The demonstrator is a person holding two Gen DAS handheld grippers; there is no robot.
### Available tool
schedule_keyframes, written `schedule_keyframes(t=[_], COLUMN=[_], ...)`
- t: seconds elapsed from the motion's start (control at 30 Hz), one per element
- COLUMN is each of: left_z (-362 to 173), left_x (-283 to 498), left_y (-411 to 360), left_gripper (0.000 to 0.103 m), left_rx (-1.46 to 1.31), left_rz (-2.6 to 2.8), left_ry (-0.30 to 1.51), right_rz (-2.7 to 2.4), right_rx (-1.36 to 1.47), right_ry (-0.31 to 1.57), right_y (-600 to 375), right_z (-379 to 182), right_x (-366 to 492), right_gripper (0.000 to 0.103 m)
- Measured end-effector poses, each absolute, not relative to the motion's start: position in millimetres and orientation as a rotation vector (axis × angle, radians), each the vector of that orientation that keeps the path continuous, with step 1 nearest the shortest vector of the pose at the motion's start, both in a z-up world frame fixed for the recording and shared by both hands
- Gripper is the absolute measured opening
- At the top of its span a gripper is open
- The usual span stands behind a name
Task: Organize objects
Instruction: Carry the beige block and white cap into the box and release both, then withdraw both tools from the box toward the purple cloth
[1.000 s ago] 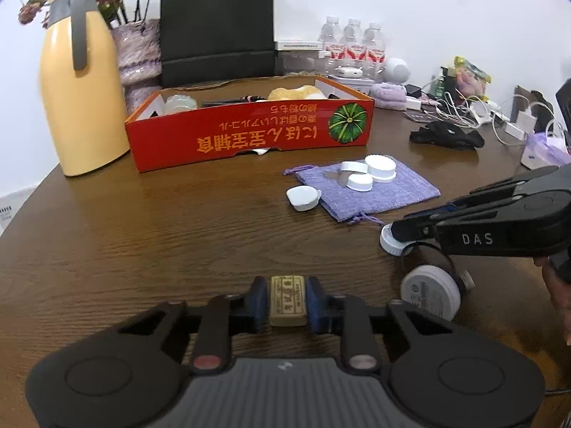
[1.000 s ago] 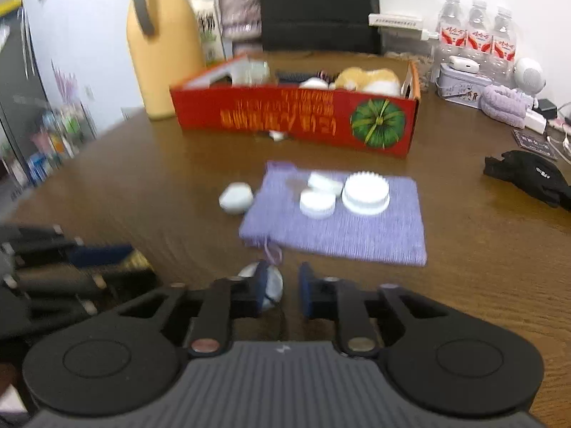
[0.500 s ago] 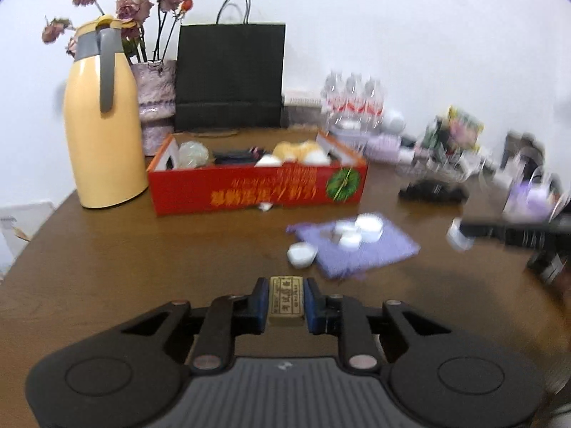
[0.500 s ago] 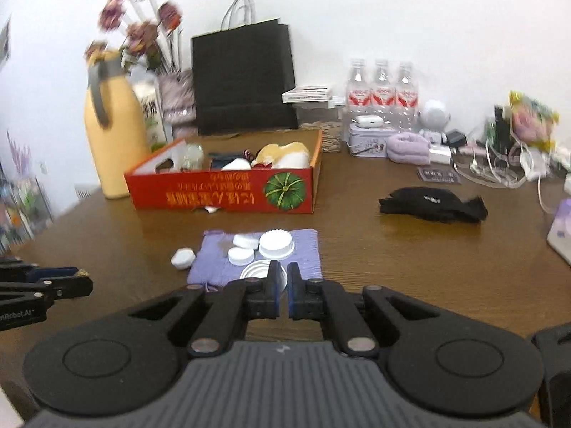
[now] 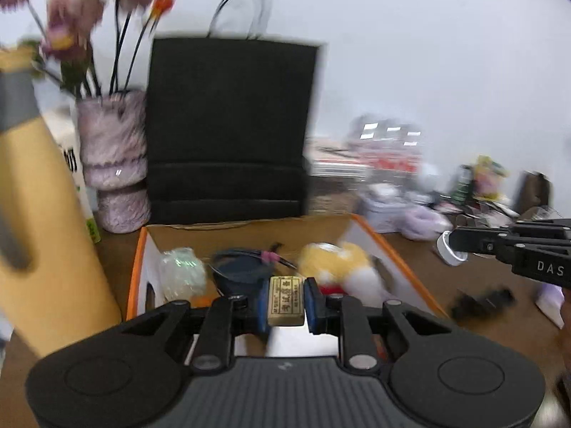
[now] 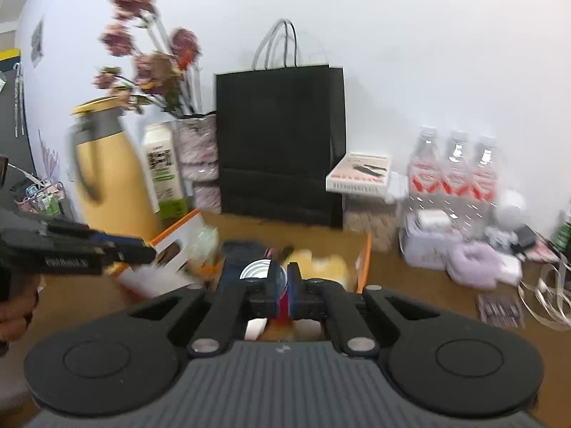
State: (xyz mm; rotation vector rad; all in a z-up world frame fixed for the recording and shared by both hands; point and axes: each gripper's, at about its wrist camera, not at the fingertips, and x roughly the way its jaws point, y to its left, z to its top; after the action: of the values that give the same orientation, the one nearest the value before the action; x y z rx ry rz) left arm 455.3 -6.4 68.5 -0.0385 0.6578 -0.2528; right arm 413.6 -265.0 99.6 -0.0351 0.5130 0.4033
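My left gripper (image 5: 285, 299) is shut on a small gold block with printed characters (image 5: 285, 294) and holds it over the open red cardboard box (image 5: 392, 249). Inside the box lie a clear wrapped item (image 5: 182, 271), a dark blue item (image 5: 242, 271) and a yellow plush (image 5: 335, 256). My right gripper (image 6: 282, 285) is shut on the edge of a round white lid (image 6: 255, 271), just before the box (image 6: 364, 260). In the left wrist view the right gripper (image 5: 451, 244) carries that lid (image 5: 448, 253) to the right of the box. The left gripper (image 6: 150, 251) shows at the left of the right wrist view.
A yellow thermos jug (image 5: 43, 232) stands left of the box. Behind it are a vase with flowers (image 5: 114, 164) and a black paper bag (image 5: 228, 135). Water bottles (image 6: 456, 174), a purple cloth (image 6: 474, 260) and cables (image 6: 542, 296) crowd the right. A black item (image 5: 481, 299) lies on the table.
Both grippers have risen from the table near the purple pouch and moved forward to the red box. The right gripper shut on the white lid and lifted it.
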Motion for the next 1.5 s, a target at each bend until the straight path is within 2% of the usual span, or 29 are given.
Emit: schedule_keyframes(t=[0.1, 0.23, 0.3, 0.33, 0.4, 0.43, 0.5, 0.57, 0.67, 0.77, 0.9, 0.93, 0.97, 1.07, 1.13, 1.3, 1.4, 1.5], left_z=[51, 23, 19, 20, 26, 30, 43, 56, 80, 103, 120, 121, 120, 107, 92, 40, 22, 20], left_x=[513, 568, 580, 581, 573, 569, 559, 547, 517, 471, 379, 350, 324, 251, 214, 147, 133, 131], left_y=[-8, -1, 9, 12, 17, 18, 17, 17, 15, 10, -5, -8, -11, -18, -19, -9, 5, 4], left_gripper=[0.019, 0.020, 0.024, 0.029, 0.047, 0.059, 0.061, 0.067, 0.074, 0.081, 0.084, 0.089, 0.093, 0.097, 0.102, 0.103, 0.101, 0.100], left_rx=[0.031, 0.101, 0.062, 0.057, 0.036, 0.035, 0.057, 0.059, 0.024, 0.007, 0.067, 0.077, 0.082, 0.087, 0.059, 0.024, -0.030, 0.005], left_rz=[-0.154, -0.066, -0.050, -0.057, -0.096, -0.107, -0.094, -0.084, -0.072, -0.131, -0.213, -0.244, -0.269, -0.314, -0.307, -0.214, -0.180, -0.177], left_ry=[0.731, 0.786, 0.779, 0.774, 0.729, 0.709, 0.676, 0.661, 0.639, 0.608, 0.512, 0.471, 0.443, 0.408, 0.409, 0.530, 0.638, 0.622], right_rz=[0.366, 0.272, 0.242, 0.232, 0.272, 0.290, 0.311, 0.293, 0.282, 0.280, 0.332, 0.349, 0.367, 0.392, 0.385, 0.376, 0.358, 0.393], right_rx=[-0.041, -0.019, 0.002, 0.013, 0.031, 0.048, 0.045, 0.031, 0.025, 0.019, -0.024, -0.019, -0.012, 0.022, 0.034, 0.138, 0.019, -0.055], right_ry=[0.598, 0.752, 0.799, 0.815, 0.825, 0.814, 0.774, 0.738, 0.707, 0.675, 0.614, 0.599, 0.592, 0.544, 0.515, 0.584, 0.670, 0.661], right_y=[-247, -232, -232, -232, -231, -231, -233, -237, -248, -260, -275, -280, -283, -295, -300, -309, -296, -289], right_z=[94, 54, 34, 25, 17, 17, 22, 33, 53, 76, 99, 103, 105, 104, 95, 50, 26, 22], right_x=[492, 584, 607, 614, 618, 616, 606, 594, 565, 520, 439, 414, 388, 311, 261, 175, 135, 113], right_gripper=[0.005, 0.005, 0.005, 0.005, 0.008, 0.012, 0.025, 0.032, 0.036, 0.049, 0.051, 0.052, 0.057, 0.086, 0.088, 0.093, 0.093, 0.093])
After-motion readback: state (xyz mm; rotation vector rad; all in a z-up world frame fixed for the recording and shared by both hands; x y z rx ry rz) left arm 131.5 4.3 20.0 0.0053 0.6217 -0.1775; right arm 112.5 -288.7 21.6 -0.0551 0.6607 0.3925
